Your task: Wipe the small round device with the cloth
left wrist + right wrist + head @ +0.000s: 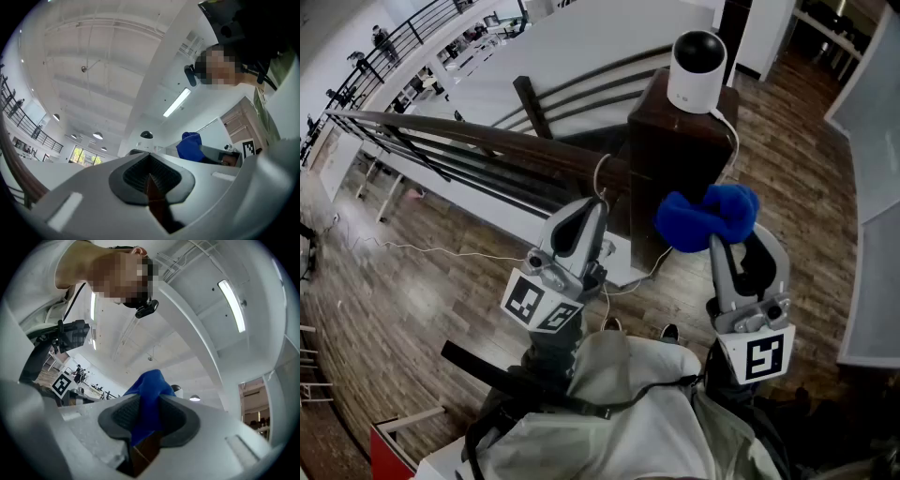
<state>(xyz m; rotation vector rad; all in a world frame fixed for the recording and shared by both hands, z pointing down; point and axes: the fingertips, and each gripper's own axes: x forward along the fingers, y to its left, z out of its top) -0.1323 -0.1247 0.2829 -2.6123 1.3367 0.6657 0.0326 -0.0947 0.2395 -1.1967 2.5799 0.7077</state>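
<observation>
The small round device (697, 70), white with a black domed top, stands on a dark wooden post (670, 159). My right gripper (733, 242) is shut on a bunched blue cloth (708, 217), held in front of the post and below the device. In the right gripper view the cloth (149, 404) fills the gap between the pads, and the device's dome (176, 388) peeks out behind it. My left gripper (592, 210) is left of the post, shut with nothing in it. In the left gripper view (150, 174) its pads meet, with the device (146, 135) and the cloth (189, 146) beyond.
A dark wooden handrail (478, 139) with metal bars runs left from the post, over an open drop to a lower floor. A white cable (729, 141) hangs down the post. White panels (877, 216) stand at the right on the wooden floor (422, 291).
</observation>
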